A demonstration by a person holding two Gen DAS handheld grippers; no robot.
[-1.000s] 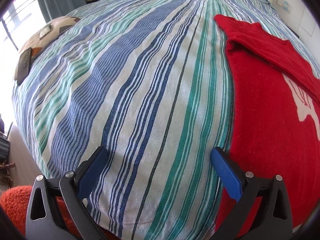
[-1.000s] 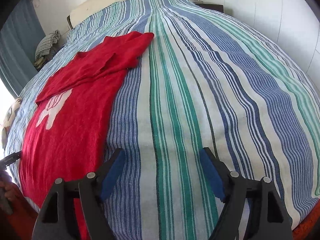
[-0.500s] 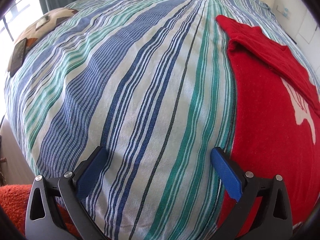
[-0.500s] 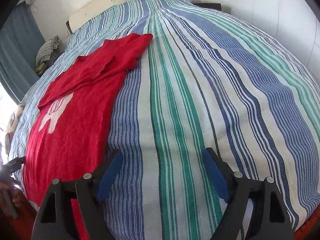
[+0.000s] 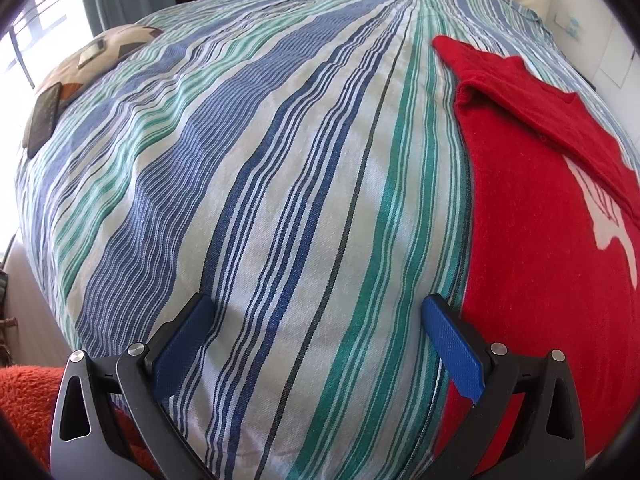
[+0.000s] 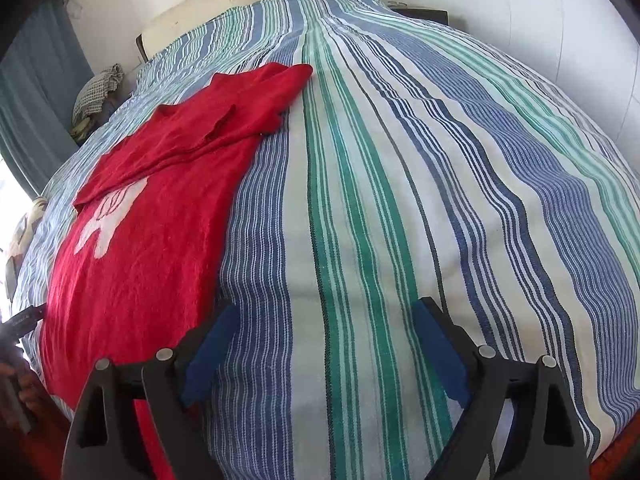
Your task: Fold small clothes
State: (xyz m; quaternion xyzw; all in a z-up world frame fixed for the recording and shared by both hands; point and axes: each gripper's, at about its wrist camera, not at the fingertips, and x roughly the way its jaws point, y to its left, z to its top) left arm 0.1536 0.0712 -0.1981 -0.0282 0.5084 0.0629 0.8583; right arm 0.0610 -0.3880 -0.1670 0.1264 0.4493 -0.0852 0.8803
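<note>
A red knitted top (image 5: 532, 216) with a white motif lies flat on the striped bedspread (image 5: 280, 184), its sleeves folded across the chest. It also shows in the right wrist view (image 6: 152, 216). My left gripper (image 5: 318, 320) is open and empty, hovering over the bedspread just left of the top's lower edge. My right gripper (image 6: 324, 332) is open and empty, over the bedspread (image 6: 400, 184) just right of the top's lower edge. The top's hem runs below both views.
A patterned cushion (image 5: 100, 52) with a dark phone (image 5: 44, 118) on it lies at the bed's left edge. An orange fluffy rug (image 5: 28, 404) is below the bed. Clothes are piled (image 6: 98, 92) near the headboard (image 6: 248, 8). White walls stand on the right.
Both grippers have moved slightly forward and up over the bed, so more of the far end shows. Both stayed open; the top has not moved.
</note>
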